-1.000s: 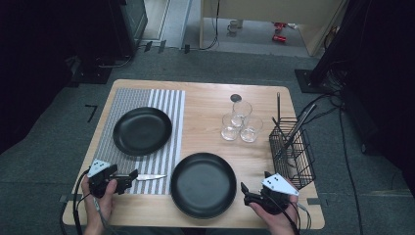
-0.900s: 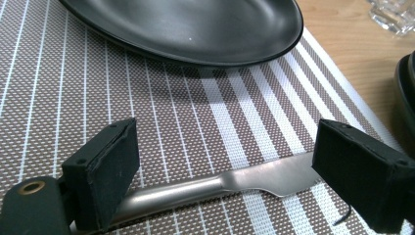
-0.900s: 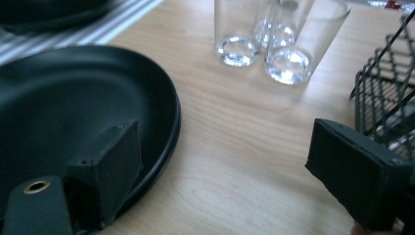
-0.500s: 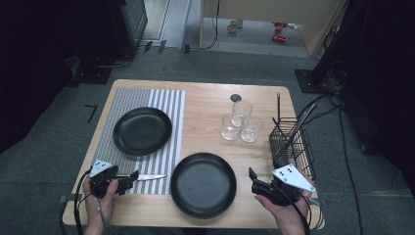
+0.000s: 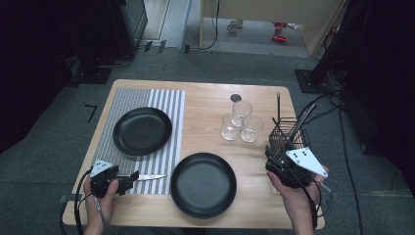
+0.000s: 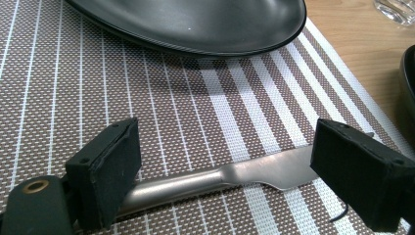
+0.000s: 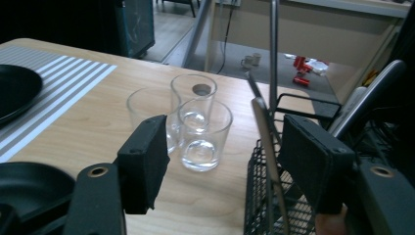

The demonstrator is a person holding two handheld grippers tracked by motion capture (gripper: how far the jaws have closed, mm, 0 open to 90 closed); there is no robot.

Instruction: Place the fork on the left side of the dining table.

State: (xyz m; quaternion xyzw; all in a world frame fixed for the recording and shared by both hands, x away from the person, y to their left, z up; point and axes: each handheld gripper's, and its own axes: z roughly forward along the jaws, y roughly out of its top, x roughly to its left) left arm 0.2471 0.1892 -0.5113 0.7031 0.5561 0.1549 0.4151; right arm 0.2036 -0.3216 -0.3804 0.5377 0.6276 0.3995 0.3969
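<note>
A table knife [image 5: 151, 177] [image 6: 254, 171] lies on the striped placemat [image 5: 166, 103]. My left gripper [image 5: 131, 177] [image 6: 225, 166] is open, with one jaw on each side of the knife near where handle meets blade; neither pad touches it. My right gripper [image 5: 271, 155] [image 7: 230, 156], held above the table's right front, points at a black wire cutlery basket [image 5: 288, 134] [image 7: 264, 205]. Its jaws have just been closing and are still apart. A grey utensil handle [image 7: 266, 147] rising from the basket shows in the gap between them, untouched.
One black plate [image 5: 142, 130] sits on the placemat and a second [image 5: 203, 184] on the bare wood at front centre. Three clear glasses [image 5: 240, 122] [image 7: 195, 127] stand clustered left of the basket. Several utensils stick up from the basket. A small dark disc [image 5: 236, 98] lies behind the glasses.
My right gripper has risen and moved right, up to the basket, and its jaws have narrowed. The left gripper and the knife have stayed where they were.
</note>
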